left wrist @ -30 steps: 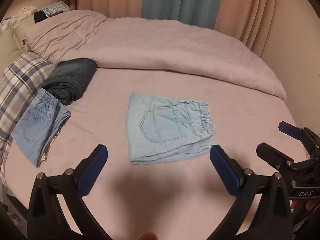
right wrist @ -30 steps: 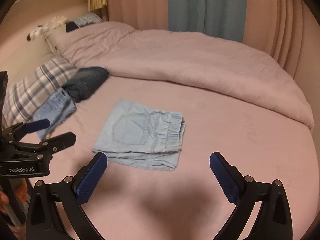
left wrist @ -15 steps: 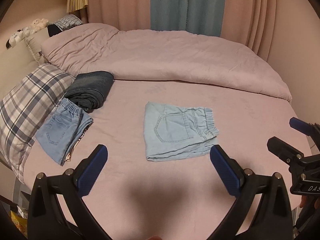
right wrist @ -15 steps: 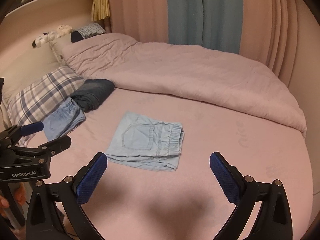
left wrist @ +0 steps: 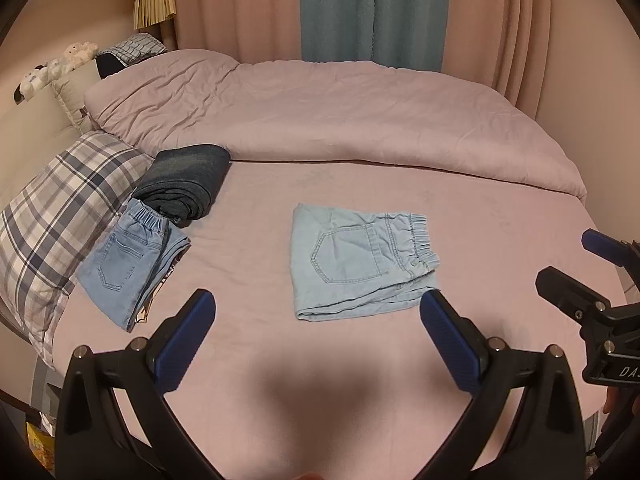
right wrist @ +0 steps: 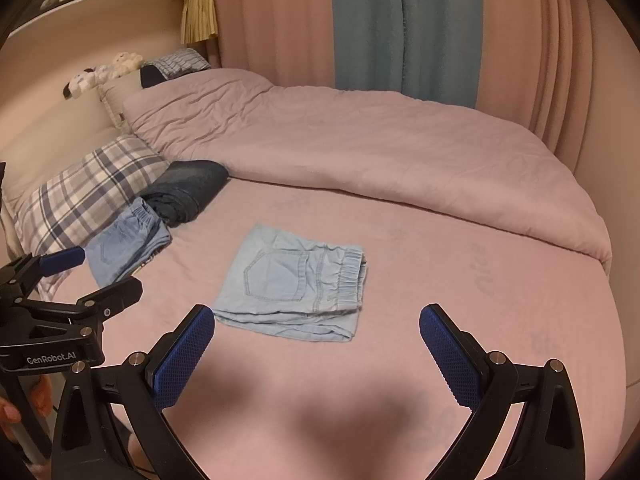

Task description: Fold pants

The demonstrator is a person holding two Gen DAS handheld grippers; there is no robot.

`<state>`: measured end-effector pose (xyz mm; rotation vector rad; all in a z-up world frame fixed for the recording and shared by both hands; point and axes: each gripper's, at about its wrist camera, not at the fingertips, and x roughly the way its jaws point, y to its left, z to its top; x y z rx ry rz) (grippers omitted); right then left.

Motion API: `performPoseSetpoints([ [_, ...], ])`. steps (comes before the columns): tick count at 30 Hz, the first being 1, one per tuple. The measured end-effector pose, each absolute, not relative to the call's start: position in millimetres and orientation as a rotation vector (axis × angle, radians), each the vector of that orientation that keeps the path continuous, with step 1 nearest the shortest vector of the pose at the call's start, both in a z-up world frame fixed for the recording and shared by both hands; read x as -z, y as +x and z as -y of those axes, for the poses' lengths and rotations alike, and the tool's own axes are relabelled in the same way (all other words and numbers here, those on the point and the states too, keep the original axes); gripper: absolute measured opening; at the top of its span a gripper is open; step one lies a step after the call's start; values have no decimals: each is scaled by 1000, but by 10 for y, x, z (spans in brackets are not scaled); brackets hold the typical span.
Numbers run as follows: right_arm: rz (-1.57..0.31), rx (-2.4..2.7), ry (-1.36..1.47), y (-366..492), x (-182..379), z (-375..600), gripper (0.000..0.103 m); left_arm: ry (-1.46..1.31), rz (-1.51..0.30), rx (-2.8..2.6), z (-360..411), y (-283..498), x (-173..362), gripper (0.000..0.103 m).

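Pale blue denim pants, folded into a compact rectangle with a back pocket facing up and the elastic waistband at the right edge, lay flat on the pink bed sheet near the middle of the bed. The left gripper hovered above the sheet on the near side of that folded pair, its blue-padded fingers spread wide with nothing between them and no contact with the cloth. The right gripper was likewise spread wide and empty, held over the near part of the sheet, with the folded pants just beyond its fingertips. Each tool showed at the edge of the other's view: the right one at the right margin of the left camera, the left one at the left margin of the right camera. Off to the left, well apart from the folded pair, a second pair of light blue jeans lay folded beside a grey and white plaid pillow, and a rolled dark blue denim garment touched their waistband end. A rumpled pink duvet covered the far half of the bed, in front of pink curtains and a teal curtain panel. Small plush toys sat on the headboard ledge at the far left.
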<state>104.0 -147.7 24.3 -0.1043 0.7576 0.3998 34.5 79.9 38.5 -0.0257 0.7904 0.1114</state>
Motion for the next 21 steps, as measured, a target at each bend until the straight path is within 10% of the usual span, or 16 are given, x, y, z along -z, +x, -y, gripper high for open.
performPoseSetpoints([
  [21,-759,-384,-102,979,-260,1456,102,-25,-790,-113,-812,319,-403,102],
])
